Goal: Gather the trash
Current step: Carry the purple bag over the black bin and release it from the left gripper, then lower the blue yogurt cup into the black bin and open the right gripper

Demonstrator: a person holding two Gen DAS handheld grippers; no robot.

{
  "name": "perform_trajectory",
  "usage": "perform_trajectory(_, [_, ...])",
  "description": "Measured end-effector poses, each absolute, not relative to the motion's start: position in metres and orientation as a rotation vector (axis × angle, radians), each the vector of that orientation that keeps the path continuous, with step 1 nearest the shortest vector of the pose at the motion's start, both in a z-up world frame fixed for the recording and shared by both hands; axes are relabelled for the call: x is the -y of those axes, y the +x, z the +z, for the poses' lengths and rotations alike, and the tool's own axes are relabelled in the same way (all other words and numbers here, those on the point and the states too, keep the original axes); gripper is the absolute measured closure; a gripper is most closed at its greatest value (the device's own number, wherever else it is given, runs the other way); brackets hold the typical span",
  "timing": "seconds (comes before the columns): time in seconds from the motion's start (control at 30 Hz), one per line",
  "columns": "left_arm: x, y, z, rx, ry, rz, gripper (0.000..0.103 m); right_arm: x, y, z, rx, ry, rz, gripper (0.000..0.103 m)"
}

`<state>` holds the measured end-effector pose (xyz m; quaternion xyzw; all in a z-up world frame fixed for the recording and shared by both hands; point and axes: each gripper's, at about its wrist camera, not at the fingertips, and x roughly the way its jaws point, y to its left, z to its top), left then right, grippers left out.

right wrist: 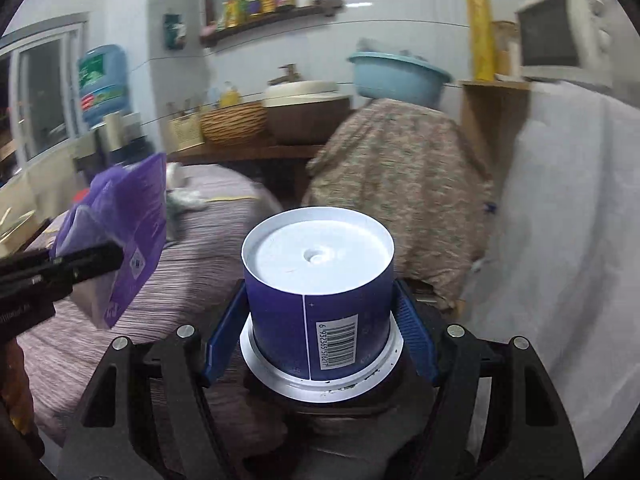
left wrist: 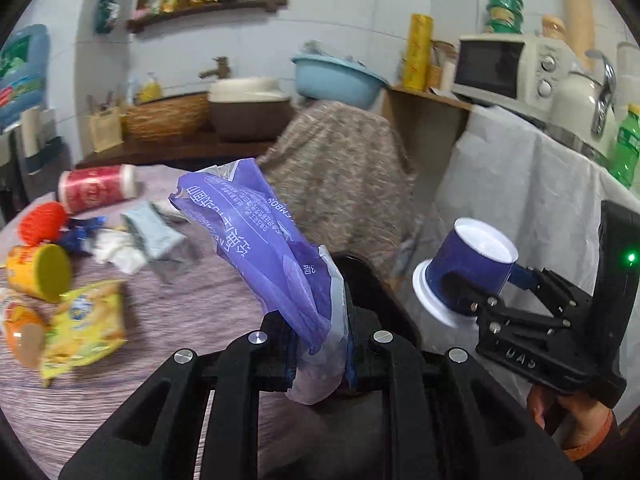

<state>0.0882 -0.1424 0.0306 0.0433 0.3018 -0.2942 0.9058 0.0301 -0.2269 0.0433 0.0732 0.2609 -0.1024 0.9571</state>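
My left gripper [left wrist: 318,344] is shut on a crumpled purple plastic wrapper [left wrist: 264,240] and holds it above the table's right edge. The wrapper also shows in the right wrist view [right wrist: 124,236], with the left gripper [right wrist: 76,268] at the left. My right gripper [right wrist: 320,332] is shut on a dark blue paper cup [right wrist: 320,300], held bottom toward the camera with its white rim toward me. The cup [left wrist: 468,264] and the right gripper [left wrist: 472,292] show in the left wrist view, to the right of the wrapper, off the table.
More trash lies on the purple-striped table [left wrist: 180,320]: a red cup [left wrist: 96,188], an orange ball [left wrist: 42,222], a yellow cup [left wrist: 40,270], a yellow snack bag [left wrist: 88,320], tissues [left wrist: 120,248] and a grey wrapper [left wrist: 156,232]. A cloth-covered mound [left wrist: 340,176] and a white-draped counter [left wrist: 528,208] stand beyond.
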Motion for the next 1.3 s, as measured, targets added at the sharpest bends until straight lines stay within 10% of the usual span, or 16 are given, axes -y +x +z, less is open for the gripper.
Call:
perform_trajectory(0.57, [0.282, 0.156, -0.131, -0.963, 0.290, -0.676, 0.081, 0.313, 0.004, -0.016, -0.614, 0.262, -0.386, 0.032])
perform_trajectory(0.7, [0.292, 0.166, -0.150, -0.987, 0.325, -0.675, 0.060, 0.320, 0.007, -0.028, -0.634, 0.286, -0.380, 0.032])
perform_trajectory(0.83, [0.289, 0.166, -0.145, -0.944, 0.320, -0.678, 0.043, 0.326, 0.011, -0.035, -0.646, 0.292, -0.386, 0.032])
perform_trajectory(1.3, [0.215, 0.125, -0.022, -0.740, 0.119, -0.670, 0.037, 0.312, 0.066, -0.059, -0.764, 0.311, -0.249, 0.032])
